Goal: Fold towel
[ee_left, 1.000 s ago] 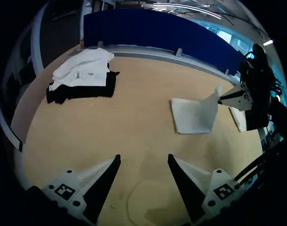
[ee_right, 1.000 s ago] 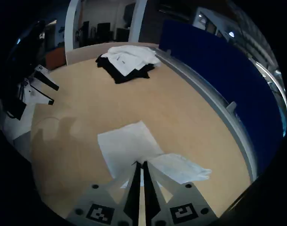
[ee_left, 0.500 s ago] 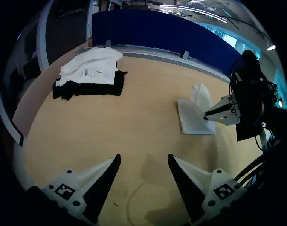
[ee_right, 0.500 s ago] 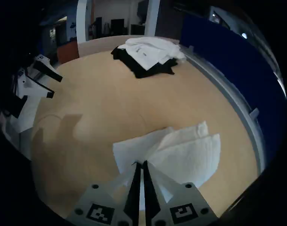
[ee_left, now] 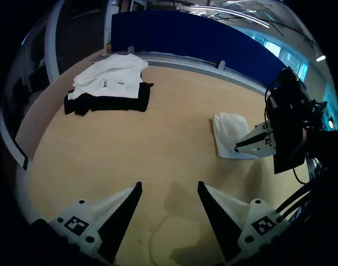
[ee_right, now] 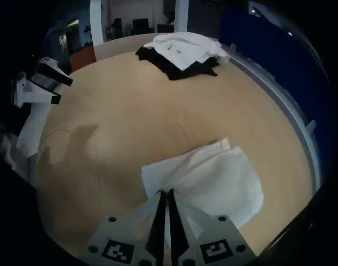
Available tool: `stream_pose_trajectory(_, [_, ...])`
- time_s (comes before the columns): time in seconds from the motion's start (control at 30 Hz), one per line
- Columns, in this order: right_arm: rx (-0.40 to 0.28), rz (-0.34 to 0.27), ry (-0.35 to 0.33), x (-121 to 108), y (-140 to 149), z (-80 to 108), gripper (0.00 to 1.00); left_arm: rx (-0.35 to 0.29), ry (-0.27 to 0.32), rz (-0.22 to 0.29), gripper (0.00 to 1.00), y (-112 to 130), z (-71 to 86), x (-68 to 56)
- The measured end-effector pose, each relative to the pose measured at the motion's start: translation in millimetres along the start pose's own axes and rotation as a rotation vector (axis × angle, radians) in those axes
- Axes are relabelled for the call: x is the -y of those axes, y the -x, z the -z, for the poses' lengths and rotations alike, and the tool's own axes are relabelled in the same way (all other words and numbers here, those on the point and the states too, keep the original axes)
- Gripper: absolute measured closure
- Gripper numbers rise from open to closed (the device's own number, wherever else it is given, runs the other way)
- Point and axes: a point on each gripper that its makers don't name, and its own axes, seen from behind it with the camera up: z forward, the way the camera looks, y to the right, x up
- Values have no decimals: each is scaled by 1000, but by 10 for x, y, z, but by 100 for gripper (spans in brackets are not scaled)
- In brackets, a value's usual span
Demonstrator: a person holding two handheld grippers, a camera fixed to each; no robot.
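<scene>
White terry cloth, folded over on itself, lies in the lower middle of the right gripper view: this is the towel (ee_right: 209, 177), flat on the pale wood tabletop (ee_right: 138, 115). Its upper layer is rounded and a little puffed along the right side. The right gripper (ee_right: 165, 198) is clenched on the towel's near corner at the bottom centre of that view. Its two fingers are pressed together with only a sliver of cloth between them. In the left gripper view the same towel sits at centre right.

The left gripper (ee_left: 169, 183) is released, its fingers spread wide over bare wood at the bottom of its own view, well apart from the towel and holding nothing.

The cloth looks light, soft and limp. It will likely sag and drape from any single pinch, and it carries no stiffness to keep an edge straight. Corners and hems look like the best places to take hold, since a pinch there controls a whole edge. A grip in mid-panel would probably only bunch the layers. The smooth wood may let the lower layer slide if the towel is dragged.

At the upper left of the left gripper view a white garment (ee_left: 109, 75) rests on a black garment (ee_left: 107, 103), in front of a blue partition (ee_left: 191, 35).
</scene>
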Motion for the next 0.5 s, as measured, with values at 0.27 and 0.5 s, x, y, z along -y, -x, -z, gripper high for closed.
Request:
stream_pose_trajectory(0.27, [-2, 2, 8, -17, 6, -1, 89, 1, 2, -4, 7, -24, -34, -16])
stream_pose_trajectory(0.5, [-9, 2, 15, -38, 5, 43, 62, 3, 1, -5, 7, -29, -50, -4])
